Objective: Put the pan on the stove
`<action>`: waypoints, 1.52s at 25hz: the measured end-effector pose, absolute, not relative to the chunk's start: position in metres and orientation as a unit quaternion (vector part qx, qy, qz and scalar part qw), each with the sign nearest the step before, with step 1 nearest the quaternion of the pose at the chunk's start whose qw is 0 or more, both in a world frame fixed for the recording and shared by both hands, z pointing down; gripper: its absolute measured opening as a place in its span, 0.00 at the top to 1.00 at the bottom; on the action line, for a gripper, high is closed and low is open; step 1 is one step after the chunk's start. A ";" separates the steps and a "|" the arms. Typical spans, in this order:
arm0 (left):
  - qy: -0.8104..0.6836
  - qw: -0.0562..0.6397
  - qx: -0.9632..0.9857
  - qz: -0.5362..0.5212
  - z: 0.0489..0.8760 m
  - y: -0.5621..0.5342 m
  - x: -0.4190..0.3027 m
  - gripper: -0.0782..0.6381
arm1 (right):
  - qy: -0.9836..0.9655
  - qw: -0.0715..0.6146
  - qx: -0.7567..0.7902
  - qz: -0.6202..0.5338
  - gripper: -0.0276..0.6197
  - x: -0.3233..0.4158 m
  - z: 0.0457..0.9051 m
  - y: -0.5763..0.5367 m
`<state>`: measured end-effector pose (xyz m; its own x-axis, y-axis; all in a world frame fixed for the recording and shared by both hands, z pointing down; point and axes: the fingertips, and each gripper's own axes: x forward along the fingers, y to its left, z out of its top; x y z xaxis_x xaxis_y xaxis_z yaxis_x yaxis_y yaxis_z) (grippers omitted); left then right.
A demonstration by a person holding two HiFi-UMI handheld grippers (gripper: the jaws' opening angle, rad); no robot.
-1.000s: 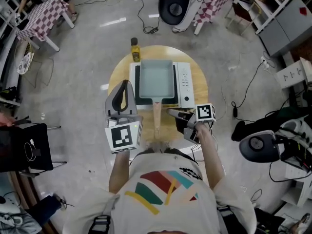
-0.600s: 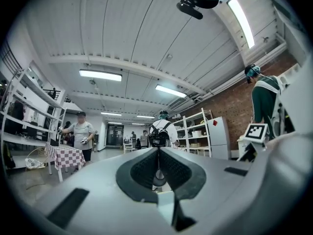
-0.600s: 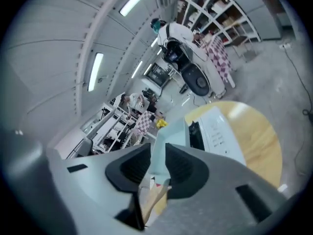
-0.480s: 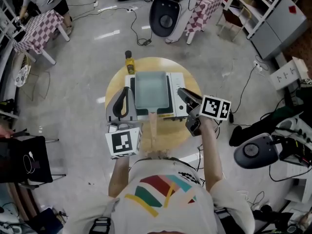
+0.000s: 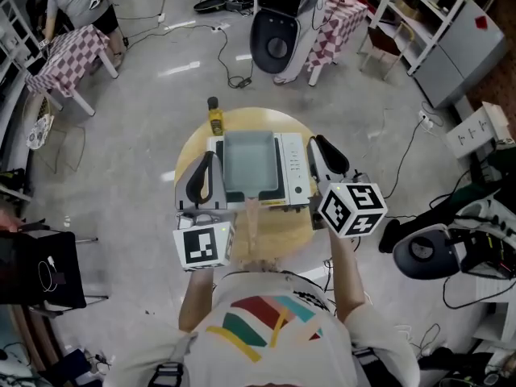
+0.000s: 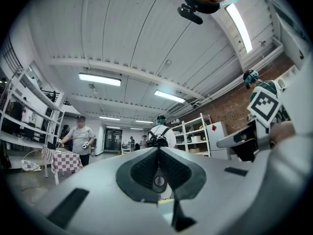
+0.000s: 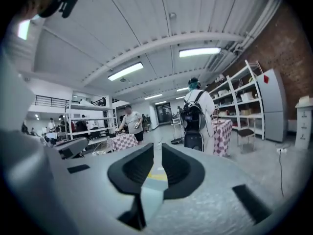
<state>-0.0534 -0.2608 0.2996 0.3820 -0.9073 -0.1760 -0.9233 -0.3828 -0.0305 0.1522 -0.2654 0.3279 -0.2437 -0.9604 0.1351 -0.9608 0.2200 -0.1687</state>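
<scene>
The right gripper (image 5: 322,147) has lifted off the grey rectangular pan (image 5: 251,161), its empty jaws just closing to a slit. The left gripper (image 5: 207,161) has its jaws closed. The pan sits on the white flat stove (image 5: 295,168), so placement looks complete.

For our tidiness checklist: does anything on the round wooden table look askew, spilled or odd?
Nothing stands out: the rectangular grey pan sits squarely on the white stove, and the yellow bottle stands behind it.

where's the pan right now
Head view, centre: the pan sits on the stove on the round wooden table, its handle pointing back toward the person, with the yellow bottle beyond its far left corner.
</scene>
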 end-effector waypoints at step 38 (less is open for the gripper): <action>0.556 0.095 -0.823 0.067 0.285 -0.236 -0.053 0.88 | -0.759 0.009 0.650 -0.019 0.96 0.131 0.326 -0.227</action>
